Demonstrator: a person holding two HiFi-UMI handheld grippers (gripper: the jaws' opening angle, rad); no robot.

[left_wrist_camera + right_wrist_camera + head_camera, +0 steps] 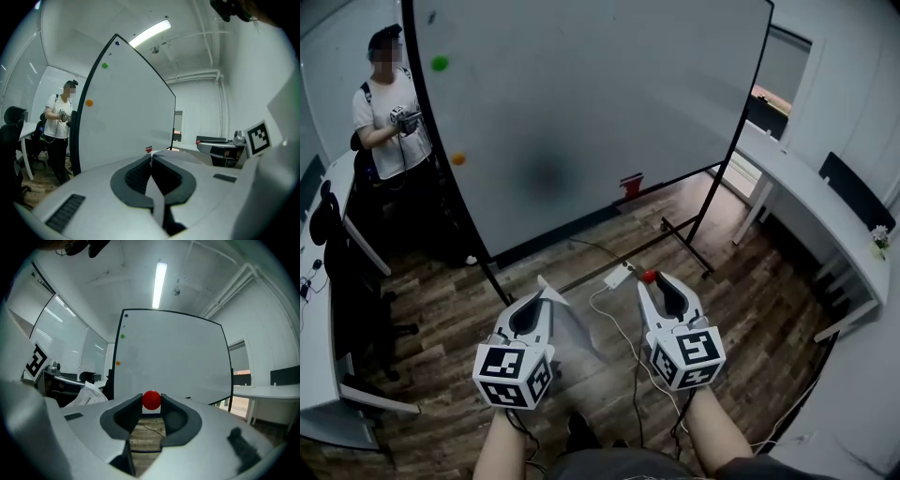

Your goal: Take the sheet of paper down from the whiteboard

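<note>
The whiteboard [600,112] stands on its wheeled frame ahead of me, with a green magnet [440,63] and an orange magnet [458,158] near its left edge. No sheet hangs on it. My left gripper [546,292] is shut on the sheet of paper [577,333], which hangs pale below its jaws over the floor. In the left gripper view the paper [157,201] runs as a thin edge between the closed pads. My right gripper [649,281] pinches a red round magnet [649,276] at its tips; the right gripper view shows this magnet [151,400] and the paper [88,394] off to the left.
A person [389,112] stands left of the board with a device in hand. A red item [631,183] sits at the board's lower edge. A power strip [619,276] and cables lie on the wood floor. White desks stand at right [825,216] and left [319,309], with a black chair [337,272].
</note>
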